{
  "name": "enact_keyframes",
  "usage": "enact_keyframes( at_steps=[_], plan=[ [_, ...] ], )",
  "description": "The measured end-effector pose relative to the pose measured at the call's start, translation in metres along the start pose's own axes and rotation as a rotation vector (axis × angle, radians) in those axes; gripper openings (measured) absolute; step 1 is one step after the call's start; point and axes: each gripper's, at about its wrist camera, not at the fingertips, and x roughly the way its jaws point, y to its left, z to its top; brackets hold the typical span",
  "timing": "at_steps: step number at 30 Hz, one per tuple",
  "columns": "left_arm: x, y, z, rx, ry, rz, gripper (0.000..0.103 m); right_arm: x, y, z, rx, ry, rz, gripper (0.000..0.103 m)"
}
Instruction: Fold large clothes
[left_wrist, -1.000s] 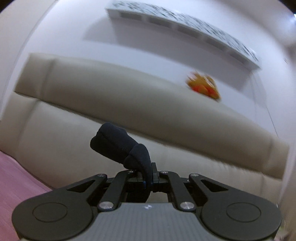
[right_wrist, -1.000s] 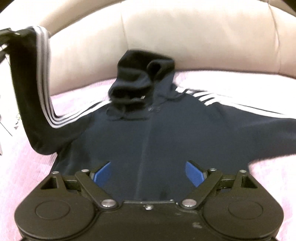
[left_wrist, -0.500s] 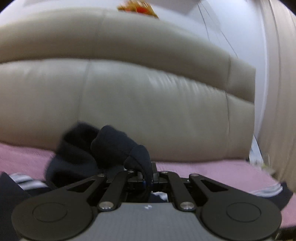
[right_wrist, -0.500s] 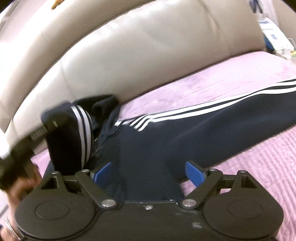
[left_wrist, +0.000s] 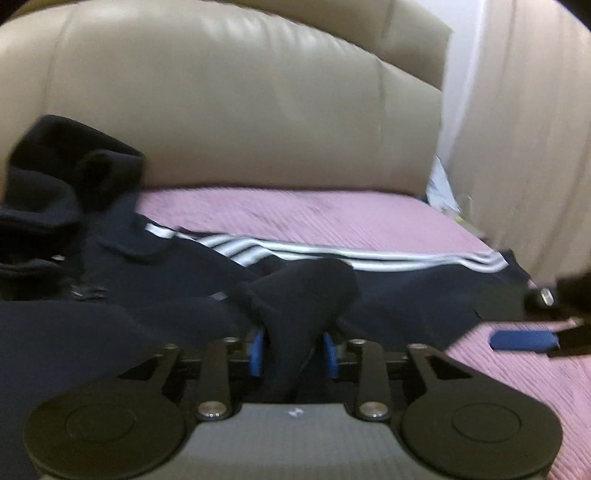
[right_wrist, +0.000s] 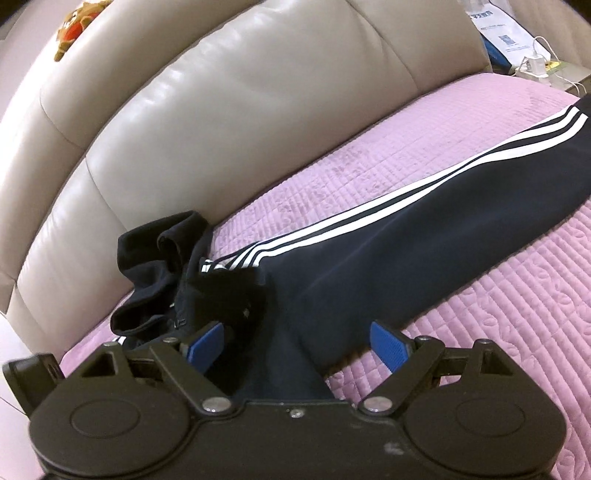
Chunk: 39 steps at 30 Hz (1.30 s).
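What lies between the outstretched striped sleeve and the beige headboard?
Only bare pink quilted bedspread lies between the striped sleeve and the headboard; nothing rests on that strip. The right wrist view shows it best.

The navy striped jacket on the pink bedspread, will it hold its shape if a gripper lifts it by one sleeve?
Probably not. The jacket looks soft: its sleeve cuff bunches between the left gripper pads, and its hood slumps in folds. Lifted, it would likely drape and drag across the quilted bedspread.
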Motion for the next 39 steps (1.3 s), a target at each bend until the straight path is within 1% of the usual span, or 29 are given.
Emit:
enact_keyframes(
  at_steps=[2, 5, 7, 9, 10, 11, 13, 14, 16, 19, 20, 21, 22, 23, 25, 27, 30, 33, 34, 35, 36, 38, 39],
  plan=[
    [0.005, -0.007, -0.007, -0.01, 0.025, -0.033, 0.054, 0.0, -0.004, 0.001, 0.018, -0.002, 0.0, 0.102],
    [0.007, -0.01, -0.012, -0.049, 0.075, -0.074, 0.057, 0.002, -0.014, 0.003, 0.059, 0.005, 0.002, 0.102],
    [0.003, -0.014, -0.014, -0.056, 0.088, -0.052, 0.057, 0.005, -0.02, 0.004, 0.085, 0.019, 0.012, 0.102],
    [-0.01, -0.019, -0.013, -0.047, 0.059, -0.049, 0.058, 0.008, -0.026, 0.004, 0.12, 0.033, 0.029, 0.102],
    [-0.015, -0.02, -0.012, -0.05, 0.044, -0.055, 0.061, 0.008, -0.027, 0.004, 0.129, 0.035, 0.035, 0.102],
    [-0.02, -0.02, -0.006, -0.057, 0.035, -0.055, 0.066, 0.008, -0.028, 0.004, 0.135, 0.035, 0.038, 0.102],
    [-0.02, -0.017, 0.003, -0.088, 0.042, 0.012, 0.073, 0.005, -0.029, 0.005, 0.141, 0.024, 0.037, 0.102],
    [-0.015, -0.014, 0.007, -0.103, 0.054, 0.044, 0.072, 0.004, -0.029, 0.006, 0.143, 0.018, 0.038, 0.102],
    [0.004, -0.006, 0.014, -0.117, 0.09, 0.079, 0.07, -0.001, -0.03, 0.008, 0.153, 0.001, 0.041, 0.102],
    [0.042, 0.0, 0.021, -0.118, 0.154, 0.088, 0.07, -0.006, -0.034, 0.011, 0.173, -0.013, 0.047, 0.102],
    [0.05, -0.001, 0.022, -0.115, 0.154, 0.093, 0.07, -0.007, -0.037, 0.012, 0.18, -0.016, 0.048, 0.102],
    [0.059, -0.004, 0.022, -0.104, 0.138, 0.099, 0.071, -0.007, -0.041, 0.014, 0.192, -0.016, 0.052, 0.102],
    [0.066, -0.008, 0.022, -0.085, 0.117, 0.11, 0.075, -0.008, -0.043, 0.015, 0.202, -0.015, 0.054, 0.102],
    [0.073, -0.012, 0.021, -0.067, 0.112, 0.122, 0.079, -0.008, -0.047, 0.016, 0.216, -0.013, 0.057, 0.102],
    [0.083, -0.021, 0.019, -0.023, 0.096, 0.151, 0.082, -0.008, -0.055, 0.017, 0.248, -0.012, 0.063, 0.102],
    [0.091, -0.025, 0.02, -0.002, 0.091, 0.178, 0.083, -0.007, -0.062, 0.017, 0.274, -0.003, 0.072, 0.102],
    [0.093, -0.031, 0.021, 0.013, 0.089, 0.21, 0.083, -0.001, -0.065, 0.016, 0.296, 0.019, 0.082, 0.102],
    [0.091, -0.044, 0.021, 0.094, 0.081, 0.254, 0.082, -0.001, -0.063, 0.017, 0.288, 0.029, 0.09, 0.102],
    [0.088, -0.047, 0.021, 0.121, 0.081, 0.269, 0.08, -0.003, -0.061, 0.017, 0.276, 0.019, 0.086, 0.102],
    [0.082, -0.051, 0.02, 0.141, 0.085, 0.288, 0.074, -0.006, -0.059, 0.018, 0.251, 0.002, 0.074, 0.102],
    [0.075, -0.052, 0.019, 0.153, 0.082, 0.295, 0.072, -0.008, -0.056, 0.018, 0.233, -0.007, 0.059, 0.102],
    [0.05, -0.052, 0.015, 0.179, 0.059, 0.28, 0.072, -0.01, -0.053, 0.018, 0.21, -0.016, 0.043, 0.102],
    [0.034, -0.049, 0.013, 0.178, 0.049, 0.288, 0.073, -0.01, -0.052, 0.018, 0.209, -0.016, 0.046, 0.102]
  ],
)
